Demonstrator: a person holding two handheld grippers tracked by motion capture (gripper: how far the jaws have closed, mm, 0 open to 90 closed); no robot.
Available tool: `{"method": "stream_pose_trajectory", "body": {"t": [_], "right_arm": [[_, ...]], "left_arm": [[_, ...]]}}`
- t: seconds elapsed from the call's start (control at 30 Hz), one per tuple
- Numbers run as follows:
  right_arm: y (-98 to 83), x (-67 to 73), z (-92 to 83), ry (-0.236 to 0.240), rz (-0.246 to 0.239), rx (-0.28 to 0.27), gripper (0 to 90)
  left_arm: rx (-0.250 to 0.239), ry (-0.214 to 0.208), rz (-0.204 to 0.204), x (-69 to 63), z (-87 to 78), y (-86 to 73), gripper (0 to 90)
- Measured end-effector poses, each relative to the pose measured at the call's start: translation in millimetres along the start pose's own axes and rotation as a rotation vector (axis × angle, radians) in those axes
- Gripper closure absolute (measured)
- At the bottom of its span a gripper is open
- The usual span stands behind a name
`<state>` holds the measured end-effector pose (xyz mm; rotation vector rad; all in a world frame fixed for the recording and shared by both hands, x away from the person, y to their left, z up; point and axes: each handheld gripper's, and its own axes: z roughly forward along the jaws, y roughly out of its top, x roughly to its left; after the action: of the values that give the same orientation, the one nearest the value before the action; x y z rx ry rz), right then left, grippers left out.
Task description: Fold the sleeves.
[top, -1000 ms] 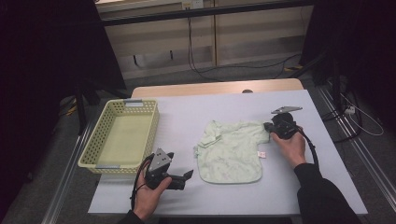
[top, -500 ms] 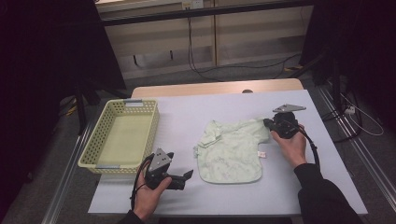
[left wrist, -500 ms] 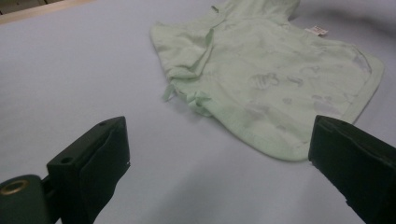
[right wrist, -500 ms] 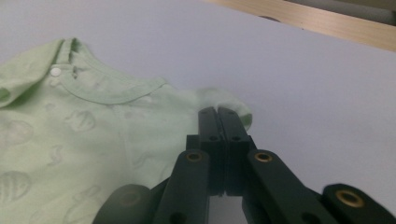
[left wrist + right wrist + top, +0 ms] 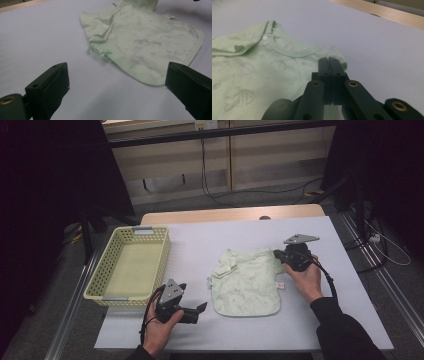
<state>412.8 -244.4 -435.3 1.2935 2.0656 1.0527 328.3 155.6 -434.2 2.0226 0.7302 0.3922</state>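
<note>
A pale green baby shirt lies spread flat near the middle of the white table, its hem toward the person and its neckline toward the far side. The left gripper rests low on the table in the person's left hand, just off the shirt's near left corner and apart from it; seen in the left gripper view, its jaws stand wide apart with bare table between them, and the shirt lies ahead of them, its folded sleeve nearest. The right gripper sits at the shirt's far right corner, by the sleeve, held in the right hand. In the right gripper view its jaws are pressed together, tips over the edge of the shirt beside the neckline; whether fabric is caught between them cannot be told. A yellow plastic basket stands at the table's left edge, well apart from the shirt.
</note>
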Motion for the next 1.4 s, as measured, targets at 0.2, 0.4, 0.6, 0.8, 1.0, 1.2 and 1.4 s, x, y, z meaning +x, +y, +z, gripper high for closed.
{"method": "stream_pose_trajectory", "body": {"t": [0.2, 0.4, 0.6, 0.8, 1.0, 1.2, 1.4], "right_arm": [[0.5, 9.3, 5.0, 0.028, -0.011, 0.007, 90.0], [0.2, 20.7, 13.5, 0.054, -0.038, 0.027, 89.8], [-2.8, 28.7, 23.0, 0.065, -0.066, 0.063, 88.9], [-5.8, 31.8, 28.2, 0.07, -0.083, 0.085, 86.0], [-7.2, 33.8, 32.4, 0.071, -0.088, 0.093, 84.8], [-7.7, 37.5, 34.8, 0.085, -0.096, 0.094, 83.0], [-8.4, 41.5, 36.8, 0.109, -0.113, 0.095, 79.4]], "left_arm": [[0.003, 0.001, 0.002, 0.1, 0.8, -0.1, 5.3], [0.004, -0.002, 0.004, 0.1, 1.0, -0.2, 5.3], [0.006, -0.002, 0.008, 0.2, 1.0, -0.2, 5.3], [0.004, -0.006, 0.008, -0.2, 1.1, -0.3, 5.3], [0.006, -0.008, 0.009, -0.7, 1.6, -0.2, 5.3], [0.01, -0.011, 0.01, -1.1, 1.6, 0.0, 5.4], [0.012, -0.008, 0.014, -1.0, 2.1, 0.2, 5.4]]}}
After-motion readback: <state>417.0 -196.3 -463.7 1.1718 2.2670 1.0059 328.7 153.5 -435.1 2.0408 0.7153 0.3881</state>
